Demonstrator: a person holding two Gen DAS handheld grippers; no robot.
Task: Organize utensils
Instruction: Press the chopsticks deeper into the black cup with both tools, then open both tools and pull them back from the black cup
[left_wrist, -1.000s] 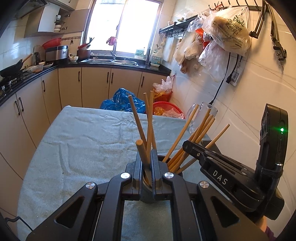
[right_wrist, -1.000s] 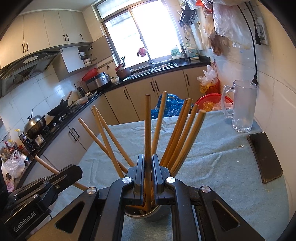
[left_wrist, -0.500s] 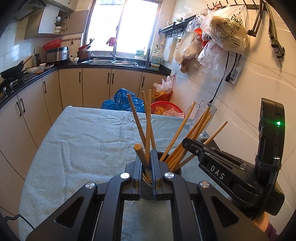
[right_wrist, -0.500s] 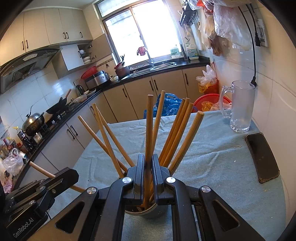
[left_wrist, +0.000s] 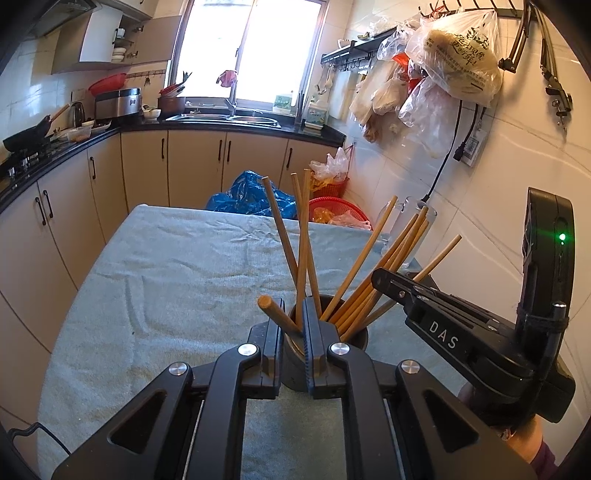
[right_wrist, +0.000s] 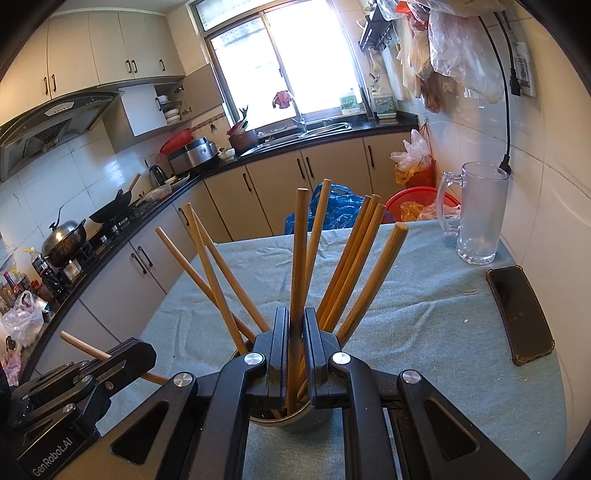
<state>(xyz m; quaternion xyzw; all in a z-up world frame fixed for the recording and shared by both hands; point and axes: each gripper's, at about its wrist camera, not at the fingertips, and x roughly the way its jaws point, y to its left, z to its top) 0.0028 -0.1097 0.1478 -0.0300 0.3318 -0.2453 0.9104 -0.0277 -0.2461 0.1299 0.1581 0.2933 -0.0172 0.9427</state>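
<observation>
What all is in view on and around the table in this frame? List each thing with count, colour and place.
chopsticks: about a dozen, brown wood, fanned out of the cup
cup: one, dark, near edge of the cloth
cloth: one, pale blue-grey, covering the table
mug: one, clear glass, far right corner by the wall
phone: one, black, flat on the cloth at right
baskets: two, red, on the floor past the table
bag: one, blue, on the floor past the table
left gripper: black, shut on a chopstick over the cup
right gripper: black, shut on an upright chopstick in the cup
</observation>
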